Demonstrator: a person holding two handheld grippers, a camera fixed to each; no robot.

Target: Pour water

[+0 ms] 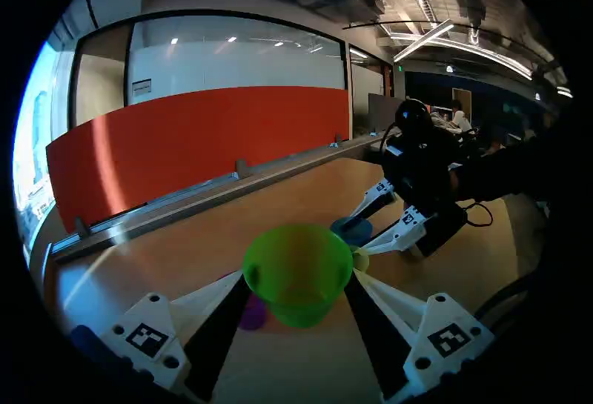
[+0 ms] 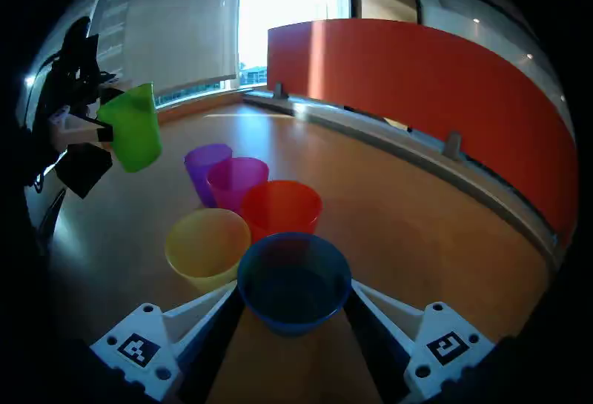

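Starting at the left hand-held gripper (image 1: 296, 278): it's clamped on a green cup (image 1: 300, 267), with one finger pressed against each side. The cup's mouth is turned up toward the camera. A bit of a purple cup (image 1: 253, 315) can be seen just below it, on the wooden table (image 1: 222, 233).

The right hand-held gripper (image 2: 294, 285) is closed on a blue cup (image 2: 293, 289) the same way, with both fingers snug on its sides. The inside of that cup is pretty dark, so whether any water is in there can't be told.

Just past the blue cup, four more cups are bunched together on the table: a yellow cup (image 2: 207, 247) to the left, a red cup (image 2: 282, 207) right behind the blue one, then a magenta cup (image 2: 237, 179), with the purple one at the back.

In the right gripper view the green cup is seen off to the left of the bunch, held up off the table and slightly tilted.

Further out, the far edge of the table is lined by a metal rail (image 2: 415, 144), and an orange partition (image 2: 445, 85) is set up behind it. A bright window (image 2: 282, 18) is seen at the far end.
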